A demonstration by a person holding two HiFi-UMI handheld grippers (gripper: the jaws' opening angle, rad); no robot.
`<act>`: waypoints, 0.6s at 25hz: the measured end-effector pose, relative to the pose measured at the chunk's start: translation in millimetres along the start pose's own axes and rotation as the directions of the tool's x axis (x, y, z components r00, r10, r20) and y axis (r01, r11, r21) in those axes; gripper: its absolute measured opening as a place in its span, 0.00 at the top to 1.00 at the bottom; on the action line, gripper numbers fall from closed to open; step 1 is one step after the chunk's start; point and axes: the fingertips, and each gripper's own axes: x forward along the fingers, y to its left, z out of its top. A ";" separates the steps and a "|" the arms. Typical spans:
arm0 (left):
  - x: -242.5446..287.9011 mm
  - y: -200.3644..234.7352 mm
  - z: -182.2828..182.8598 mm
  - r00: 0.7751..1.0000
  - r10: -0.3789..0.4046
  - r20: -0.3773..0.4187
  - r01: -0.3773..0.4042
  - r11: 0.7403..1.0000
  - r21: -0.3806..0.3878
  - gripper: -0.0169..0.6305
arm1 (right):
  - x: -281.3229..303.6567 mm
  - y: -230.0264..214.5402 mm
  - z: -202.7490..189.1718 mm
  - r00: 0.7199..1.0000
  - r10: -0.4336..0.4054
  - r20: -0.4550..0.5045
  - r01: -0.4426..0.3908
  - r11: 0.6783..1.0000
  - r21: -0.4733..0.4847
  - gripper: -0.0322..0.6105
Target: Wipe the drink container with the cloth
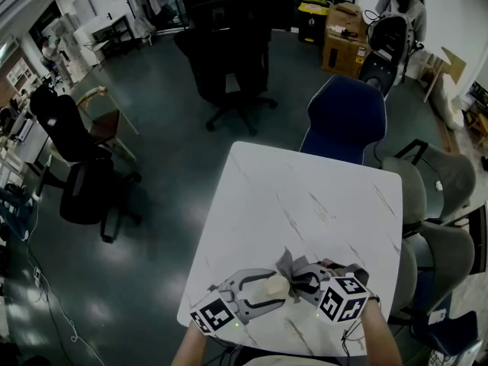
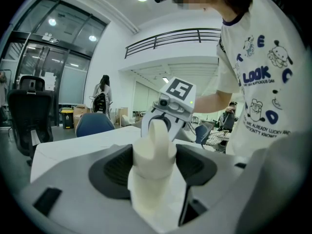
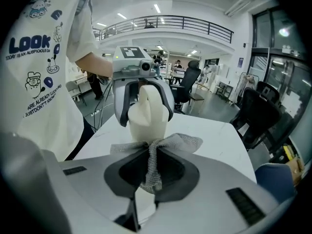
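A cream plastic drink container (image 1: 274,285) (image 2: 152,160) (image 3: 147,113) is held above the near edge of the white marble-patterned table (image 1: 305,204). My left gripper (image 1: 263,288) (image 2: 153,167) is shut on its body. My right gripper (image 1: 303,280) (image 3: 151,167) faces it from the right and is shut on a grey mesh cloth (image 1: 292,268) (image 3: 158,147). The cloth's bunched free end spreads against the container's lower side. In the right gripper view the left gripper's jaws wrap the container from behind.
A blue chair (image 1: 345,117) stands at the table's far edge, grey chairs (image 1: 438,204) line its right side. Black office chairs (image 1: 76,166) stand on the dark floor to the left. A person (image 1: 400,6) is far back right. My own white printed shirt (image 2: 263,67) is close behind.
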 end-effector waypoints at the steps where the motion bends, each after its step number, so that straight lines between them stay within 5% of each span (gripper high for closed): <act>1: -0.4 0.0 0.1 1.000 0.000 0.000 0.000 1.000 -0.001 0.54 | 4.2 1.3 -3.1 1.000 0.006 -0.002 -0.006 1.000 0.009 0.88; 15: -0.6 0.6 -1.3 1.000 0.002 0.000 -0.002 1.000 0.001 0.54 | 62.0 13.5 -49.6 0.998 -0.002 -0.060 0.013 0.983 0.183 0.88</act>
